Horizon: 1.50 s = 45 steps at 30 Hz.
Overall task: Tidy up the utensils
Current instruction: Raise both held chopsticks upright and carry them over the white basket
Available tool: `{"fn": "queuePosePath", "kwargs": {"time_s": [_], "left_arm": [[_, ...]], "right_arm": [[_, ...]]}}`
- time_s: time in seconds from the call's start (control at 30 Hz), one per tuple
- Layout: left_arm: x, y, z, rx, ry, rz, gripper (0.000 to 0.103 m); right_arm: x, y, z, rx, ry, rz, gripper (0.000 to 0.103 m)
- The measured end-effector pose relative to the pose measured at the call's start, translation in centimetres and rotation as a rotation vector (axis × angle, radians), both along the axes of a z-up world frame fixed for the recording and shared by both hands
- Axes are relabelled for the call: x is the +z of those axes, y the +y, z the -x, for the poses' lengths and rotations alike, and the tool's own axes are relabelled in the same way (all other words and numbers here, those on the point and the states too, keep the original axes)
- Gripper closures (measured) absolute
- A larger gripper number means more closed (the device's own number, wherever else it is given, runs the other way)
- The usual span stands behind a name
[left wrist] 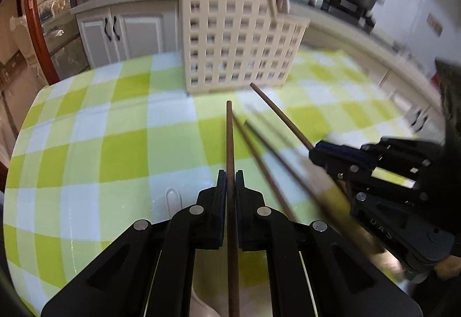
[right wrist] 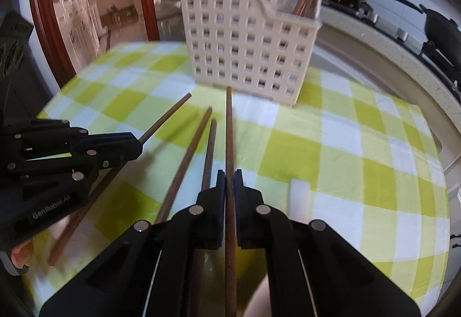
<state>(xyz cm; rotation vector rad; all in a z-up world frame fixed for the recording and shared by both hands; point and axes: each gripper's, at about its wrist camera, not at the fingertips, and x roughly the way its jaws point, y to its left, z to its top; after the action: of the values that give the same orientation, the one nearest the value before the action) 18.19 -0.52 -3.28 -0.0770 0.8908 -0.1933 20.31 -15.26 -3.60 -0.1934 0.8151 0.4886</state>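
Now we have both grippers clamped: left gripper [left wrist: 229, 181] on one chopstick [left wrist: 229, 138], right gripper [right wrist: 229, 181] on another chopstick [right wrist: 229, 129]. Two loose chopsticks [right wrist: 191, 155] lie between them, short of the cream holder [right wrist: 245, 37] on the checked tablecloth [right wrist: 360, 150].

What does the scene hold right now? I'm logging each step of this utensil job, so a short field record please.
left gripper: shut on a brown chopstick
right gripper: shut on another chopstick
loose chopsticks: two lying on the cloth between the grippers
holder: cream lattice caddy, upright, chopsticks already standing in it
surface: green and white checked tablecloth
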Motion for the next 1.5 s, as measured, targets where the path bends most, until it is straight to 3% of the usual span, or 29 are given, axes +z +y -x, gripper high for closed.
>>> {"fn": "queuePosePath", "kwargs": {"time_s": [0.27, 0.53, 0.87, 1.5], "left_arm": [[4.8, 1.4, 2.9, 0.011, -0.126, 0.115, 0.099], [7.6, 1.2, 5.5, -0.004, -0.2, 0.111, 0.099], [10.5, 2.6, 8.9, 0.012, -0.288, 0.126, 0.099], [10.5, 3.4, 9.0, 0.035, -0.256, 0.09, 0.098]], "right_arm": [[4.7, -2.4, 2.4, -0.01, -0.074, -0.098, 0.097], [7.9, -3.5, 4.5, 0.0, -0.138, -0.13, 0.097], [9.4, -4.3, 6.2, 0.013, -0.163, -0.155, 0.097], [9.4, -4.6, 6.9, 0.015, -0.17, -0.147, 0.097]]}}
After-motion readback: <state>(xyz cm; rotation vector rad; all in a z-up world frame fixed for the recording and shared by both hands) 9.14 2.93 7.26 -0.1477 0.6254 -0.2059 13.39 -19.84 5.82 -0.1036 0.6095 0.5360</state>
